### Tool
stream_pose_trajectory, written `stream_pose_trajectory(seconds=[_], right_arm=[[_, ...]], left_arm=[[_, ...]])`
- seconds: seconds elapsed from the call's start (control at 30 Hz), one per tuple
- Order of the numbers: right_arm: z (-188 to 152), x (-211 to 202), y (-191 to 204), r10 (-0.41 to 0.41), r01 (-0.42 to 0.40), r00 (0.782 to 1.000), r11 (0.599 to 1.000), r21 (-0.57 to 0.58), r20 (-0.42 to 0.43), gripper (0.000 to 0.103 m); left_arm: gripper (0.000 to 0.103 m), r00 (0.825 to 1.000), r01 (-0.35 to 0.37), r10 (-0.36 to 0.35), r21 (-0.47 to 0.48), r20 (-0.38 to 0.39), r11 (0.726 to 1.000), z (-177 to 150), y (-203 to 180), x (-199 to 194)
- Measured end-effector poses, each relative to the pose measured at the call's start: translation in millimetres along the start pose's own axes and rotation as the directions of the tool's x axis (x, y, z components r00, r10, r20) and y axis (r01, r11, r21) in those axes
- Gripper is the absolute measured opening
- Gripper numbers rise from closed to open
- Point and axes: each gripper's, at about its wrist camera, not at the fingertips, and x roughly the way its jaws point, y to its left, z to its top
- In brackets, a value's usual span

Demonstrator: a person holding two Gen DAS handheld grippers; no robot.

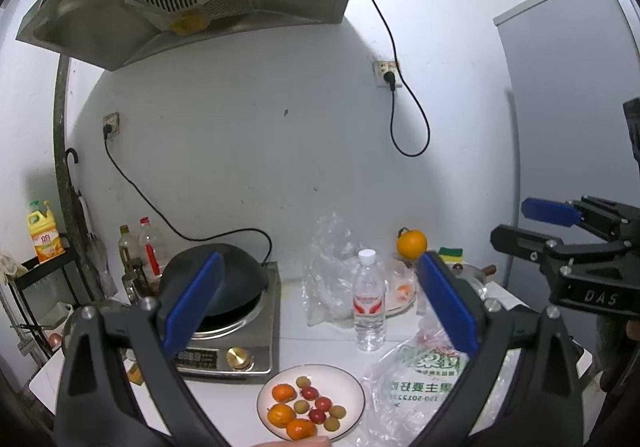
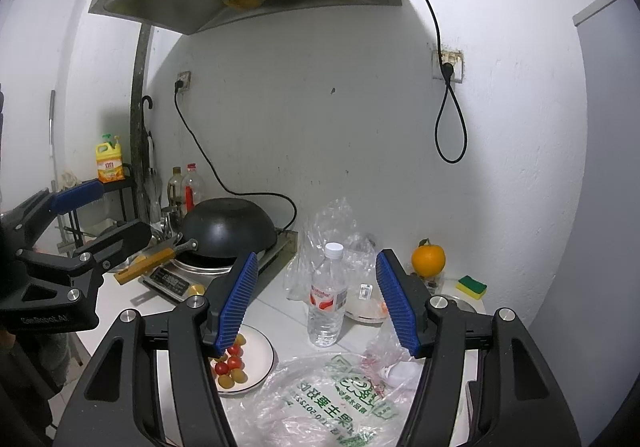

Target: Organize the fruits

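The left gripper [image 1: 320, 299] and the right gripper [image 2: 316, 303] both hover above the counter with fingers spread wide, holding nothing. The white plate [image 1: 352, 379] lies near the front edge with 3 small oranges [image 1: 281, 415], red tomatoes and green fruits, just beside a printed plastic bag [image 2: 320, 403], while 1 big orange [image 2: 428, 259] stands well apart near the wall
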Motion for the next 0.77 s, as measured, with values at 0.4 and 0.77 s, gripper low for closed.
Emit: stream_pose_trajectory(seconds=[0.4, 0.77], right_arm=[[-4, 5, -5, -0.002, 0.002, 1.0, 1.0, 0.003, -0.009, 0.065], [-4, 11, -7, -0.004, 0.004, 1.0, 1.0, 0.006, -0.012, 0.065]], left_arm=[[0.098, 1.0, 0.009, -0.009, 0.005, -0.012, 1.0, -1, -2, 6], [0.099, 1.0, 0.026, -0.025, 0.01, -0.012, 1.0, -3, -3, 11]])
